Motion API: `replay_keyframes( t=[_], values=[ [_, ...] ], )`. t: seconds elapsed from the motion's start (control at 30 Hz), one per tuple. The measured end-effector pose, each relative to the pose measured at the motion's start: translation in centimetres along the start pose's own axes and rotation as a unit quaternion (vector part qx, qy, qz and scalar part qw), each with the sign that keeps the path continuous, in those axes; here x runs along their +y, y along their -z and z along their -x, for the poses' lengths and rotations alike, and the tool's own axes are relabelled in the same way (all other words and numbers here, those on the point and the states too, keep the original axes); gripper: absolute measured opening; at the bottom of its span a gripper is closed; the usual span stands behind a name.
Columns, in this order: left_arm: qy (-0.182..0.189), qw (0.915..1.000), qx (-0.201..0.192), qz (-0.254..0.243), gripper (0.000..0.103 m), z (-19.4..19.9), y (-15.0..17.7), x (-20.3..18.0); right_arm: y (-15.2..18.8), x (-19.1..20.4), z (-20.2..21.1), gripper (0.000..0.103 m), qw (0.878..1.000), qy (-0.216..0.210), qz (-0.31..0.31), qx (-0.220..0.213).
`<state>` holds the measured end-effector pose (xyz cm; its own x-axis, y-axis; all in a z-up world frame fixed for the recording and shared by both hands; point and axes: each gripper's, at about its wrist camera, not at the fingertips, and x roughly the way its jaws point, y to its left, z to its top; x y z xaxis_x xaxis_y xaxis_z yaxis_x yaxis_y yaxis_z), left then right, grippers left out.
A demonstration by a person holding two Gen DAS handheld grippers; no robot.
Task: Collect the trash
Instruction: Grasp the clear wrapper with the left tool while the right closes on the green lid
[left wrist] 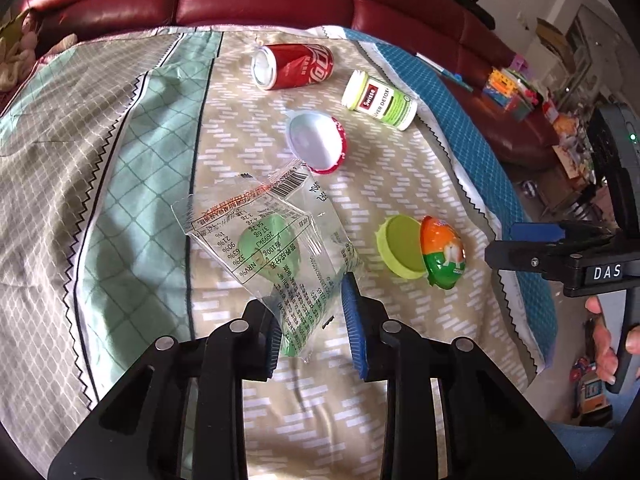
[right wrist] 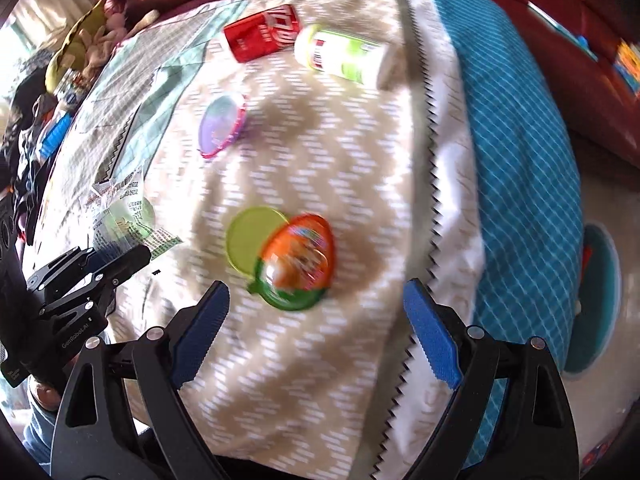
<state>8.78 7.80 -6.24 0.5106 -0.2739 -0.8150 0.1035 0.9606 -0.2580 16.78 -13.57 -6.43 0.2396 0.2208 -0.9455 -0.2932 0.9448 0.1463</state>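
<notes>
We are straddling the clear wrapper (left wrist: 276, 248) on the patterned bedspread (left wrist: 120, 160) with our left gripper (left wrist: 316, 320), jaws apart, while our right gripper (right wrist: 316, 336), jaws spread wide, is hovering near the egg-shaped capsule (right wrist: 298, 262), seemingly readying two pickups.

On the cloth (left wrist: 400, 208) the wrapper (left wrist: 276, 236) lies nearest. Behind it is the lid (left wrist: 316, 140), then the can (left wrist: 294, 66), with the bottle (left wrist: 380, 100) at its right.
</notes>
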Motion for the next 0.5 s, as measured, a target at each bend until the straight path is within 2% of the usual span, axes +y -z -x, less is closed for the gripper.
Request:
replay_keyframes(
  t=[0.27, 0.5],
  values=[
    [0.003, 1.0, -0.004, -0.006, 0.029, 0.8, -0.2, 3.8, -2.9, 4.8, -3.0, 0.085, 0.998, -0.01, 0.058, 0.007],
    [0.018, 0.9998, 0.0, -0.008, 0.029, 0.6, 0.1, 4.7, -4.3, 6.0, -5.7, 0.08, 0.997, -0.027, 0.069, 0.028]
  ],
)
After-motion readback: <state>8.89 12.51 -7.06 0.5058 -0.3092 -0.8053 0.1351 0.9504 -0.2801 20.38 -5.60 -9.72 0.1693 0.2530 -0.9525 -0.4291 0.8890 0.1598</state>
